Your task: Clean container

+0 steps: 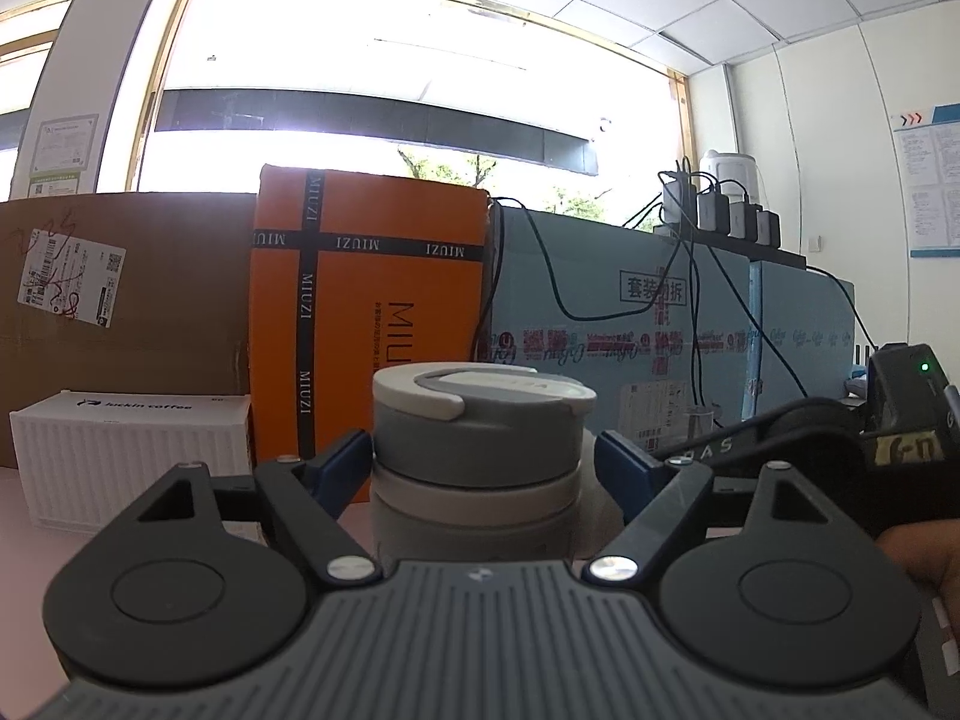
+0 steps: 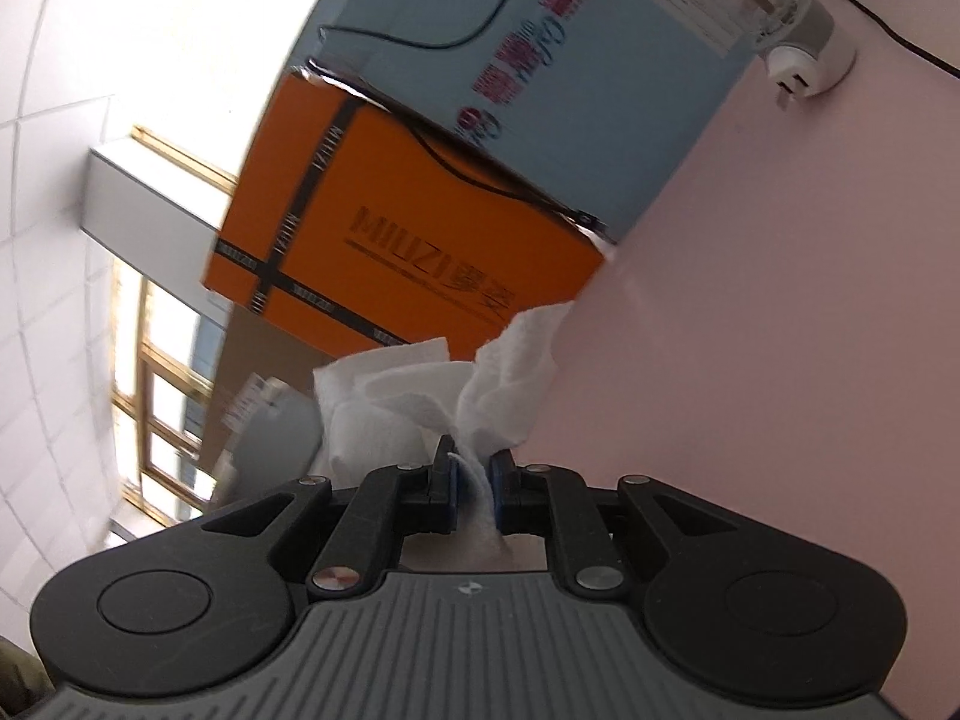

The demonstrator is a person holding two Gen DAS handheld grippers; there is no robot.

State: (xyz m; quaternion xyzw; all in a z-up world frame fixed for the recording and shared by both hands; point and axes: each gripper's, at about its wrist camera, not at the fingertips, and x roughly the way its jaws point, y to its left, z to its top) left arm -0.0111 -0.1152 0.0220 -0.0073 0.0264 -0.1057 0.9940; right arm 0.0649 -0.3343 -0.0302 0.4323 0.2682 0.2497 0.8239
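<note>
A round grey container [image 1: 477, 450] with a grey-and-white lid stands upright on the pink table [image 1: 15, 504], right between the blue pads of my left gripper [image 1: 483, 450]. The left pad lies against its wall; a thin gap shows at the right pad. The jaws stand open around it. My right gripper [image 2: 474, 462] is shut on a crumpled white tissue [image 2: 396, 396], which bunches out ahead of the pads. That view is rolled sideways. A blurred grey shape [image 2: 276, 438] left of the tissue may be the container.
Behind the container stand an orange MIUZI box [image 1: 366, 300], a brown carton [image 1: 120, 312], a white coffee box [image 1: 126, 450] and pale blue cartons [image 1: 618, 330] with cables and chargers on top. A black device [image 1: 900, 420] and a hand [image 1: 924, 564] are at the right edge.
</note>
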